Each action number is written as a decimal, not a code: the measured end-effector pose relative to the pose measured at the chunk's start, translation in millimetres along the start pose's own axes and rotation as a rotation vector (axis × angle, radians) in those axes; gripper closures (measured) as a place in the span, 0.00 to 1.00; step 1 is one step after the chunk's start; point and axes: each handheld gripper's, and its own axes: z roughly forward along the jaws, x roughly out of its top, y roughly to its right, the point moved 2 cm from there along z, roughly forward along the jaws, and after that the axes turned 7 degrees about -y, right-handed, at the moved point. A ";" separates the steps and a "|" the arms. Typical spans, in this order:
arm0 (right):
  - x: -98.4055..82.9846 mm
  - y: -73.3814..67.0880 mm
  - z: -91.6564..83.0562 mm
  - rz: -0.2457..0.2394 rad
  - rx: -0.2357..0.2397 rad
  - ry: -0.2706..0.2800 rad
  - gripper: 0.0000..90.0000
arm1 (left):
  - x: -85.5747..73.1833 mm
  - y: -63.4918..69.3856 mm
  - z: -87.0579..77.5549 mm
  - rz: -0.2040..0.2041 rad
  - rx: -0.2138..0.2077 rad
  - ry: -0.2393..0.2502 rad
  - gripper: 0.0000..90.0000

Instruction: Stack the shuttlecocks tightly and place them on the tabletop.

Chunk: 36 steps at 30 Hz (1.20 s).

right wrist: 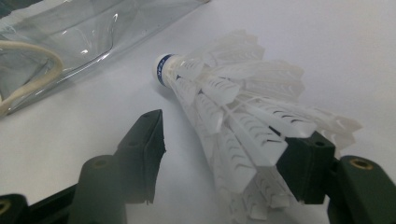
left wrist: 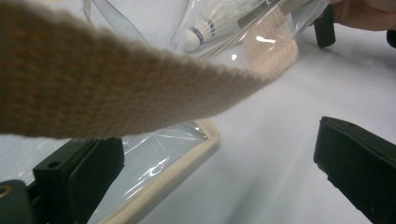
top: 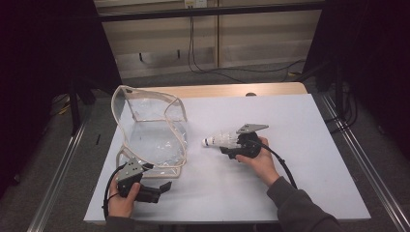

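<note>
Right gripper (top: 223,143) lies low at worktop (top: 309,145) centre, pointing to 9 o'clock, jaws part-closed around the shuttlecock (top: 220,140); left pad clear of feathers. Left gripper (top: 162,189) at 7 o'clock, jaws apart, empty, beside the clear bag (top: 150,130).

I am seeing a white table (top: 309,145) sitting on a grey floor (top: 382,159). Behind the table, black cables (top: 212,71) are lying by a pale wall (top: 261,34). Beside the table, metal rails (top: 63,164) are running.
</note>
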 end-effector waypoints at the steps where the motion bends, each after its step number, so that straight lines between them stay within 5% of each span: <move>1: 0.0 0.0 0.2 0.001 0.002 0.002 0.43 | -0.1 0.1 0.1 -0.001 -0.001 0.001 0.02; 25: 2.1 -4.3 6.7 -0.021 -0.031 0.013 0.67 | -0.4 0.2 0.0 0.000 -0.001 -0.001 0.02; 36: 2.9 -6.5 7.7 -0.064 -0.009 0.008 0.95 | -0.9 -0.1 0.3 -0.001 -0.003 -0.002 0.02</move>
